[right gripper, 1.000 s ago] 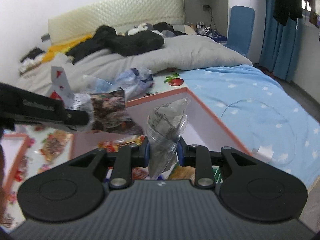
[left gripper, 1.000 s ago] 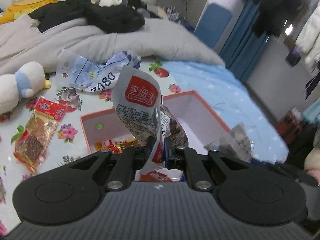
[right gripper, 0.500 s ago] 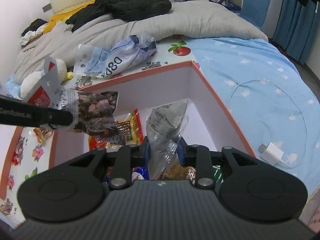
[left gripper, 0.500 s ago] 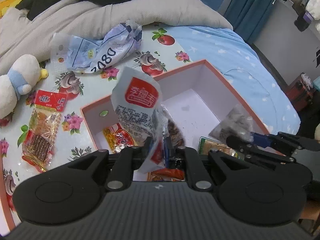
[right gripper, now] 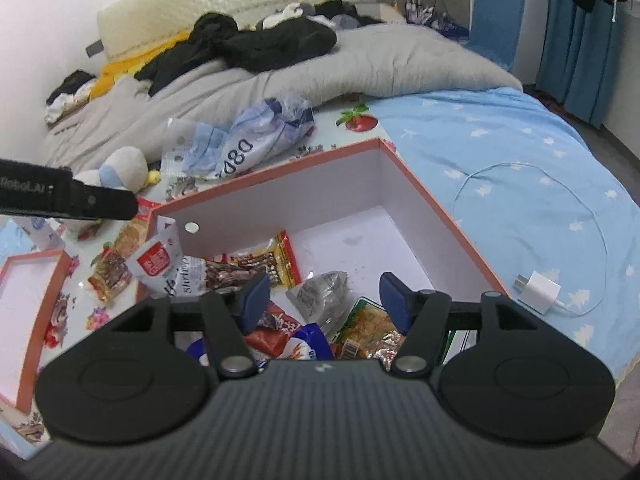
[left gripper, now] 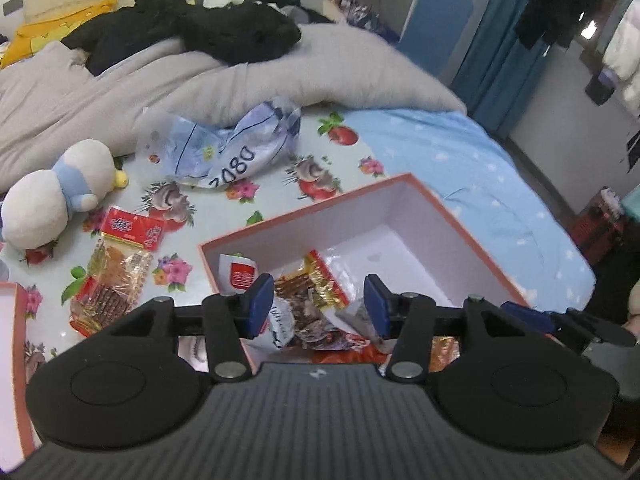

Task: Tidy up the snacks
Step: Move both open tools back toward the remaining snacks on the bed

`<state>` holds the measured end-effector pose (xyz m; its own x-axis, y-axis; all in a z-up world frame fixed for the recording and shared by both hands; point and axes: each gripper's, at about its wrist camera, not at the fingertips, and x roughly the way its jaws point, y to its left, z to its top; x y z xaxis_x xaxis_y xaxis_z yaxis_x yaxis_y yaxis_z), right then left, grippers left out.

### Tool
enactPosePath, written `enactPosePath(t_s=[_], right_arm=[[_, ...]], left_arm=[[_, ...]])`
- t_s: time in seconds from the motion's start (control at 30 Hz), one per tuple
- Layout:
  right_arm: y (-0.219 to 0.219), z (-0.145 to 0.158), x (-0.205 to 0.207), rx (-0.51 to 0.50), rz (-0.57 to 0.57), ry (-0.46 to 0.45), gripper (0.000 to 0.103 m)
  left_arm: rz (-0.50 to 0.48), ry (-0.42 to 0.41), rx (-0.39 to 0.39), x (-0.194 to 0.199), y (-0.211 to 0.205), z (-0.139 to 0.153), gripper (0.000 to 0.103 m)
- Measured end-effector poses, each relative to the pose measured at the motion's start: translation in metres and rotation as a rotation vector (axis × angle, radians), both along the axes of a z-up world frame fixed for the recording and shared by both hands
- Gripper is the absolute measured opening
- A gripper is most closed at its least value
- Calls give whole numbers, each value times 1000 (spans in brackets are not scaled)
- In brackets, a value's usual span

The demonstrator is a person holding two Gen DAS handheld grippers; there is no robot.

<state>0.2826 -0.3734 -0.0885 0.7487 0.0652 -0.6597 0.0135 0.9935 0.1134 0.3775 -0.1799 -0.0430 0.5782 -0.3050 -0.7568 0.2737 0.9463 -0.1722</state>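
Note:
An orange-rimmed white box [left gripper: 460, 220] [right gripper: 424, 196] sits on the bed and holds several snack packets. My left gripper [left gripper: 318, 304] is open and empty above the box's near left corner. The white packet with a red label [left gripper: 242, 276] [right gripper: 156, 260] lies in the box against its left wall. My right gripper [right gripper: 324, 296] is open and empty over the box's near side. The clear grey packet [right gripper: 320, 292] lies in the box right under it. A red-topped snack packet [left gripper: 116, 268] lies on the floral cloth left of the box.
A box lid [right gripper: 28, 292] lies at the left. A crumpled blue-white bag [left gripper: 228, 148], a plush toy [left gripper: 52, 196] and a grey duvet [left gripper: 200, 76] lie behind. A white charger with cable [right gripper: 540, 288] lies on the blue sheet to the right.
Both grippers opened. The white red-label packet dropped from the left one into the box, and the clear grey packet dropped from the right one into the box.

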Motion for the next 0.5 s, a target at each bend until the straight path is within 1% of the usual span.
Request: enactPosePath(t_s=[0.13,0.27,0.3,0.37,0.43,0.5], right_arm=[[8,11,-19,-10,8,-61,63],[17,20,-37,-5,9,-115,69],[19,21,-41,-3,10,-127,69],[23,24,-51,9,0,-154,69],[24,28,-65,25,-34,-188,69],[30,31,-76,26,-31,-207,69]], left_arm=[[-22,-80,-9,-22,3,13,56],[-10,-135,-51,-46,16,20,56],[-10,-145,-55,-53,19,22,56],[-12,-178,-60,-70,26,26,56],[-11,-217,-63,-90,36,32,56],[-3,-250,-66,-107,46,36,56]])
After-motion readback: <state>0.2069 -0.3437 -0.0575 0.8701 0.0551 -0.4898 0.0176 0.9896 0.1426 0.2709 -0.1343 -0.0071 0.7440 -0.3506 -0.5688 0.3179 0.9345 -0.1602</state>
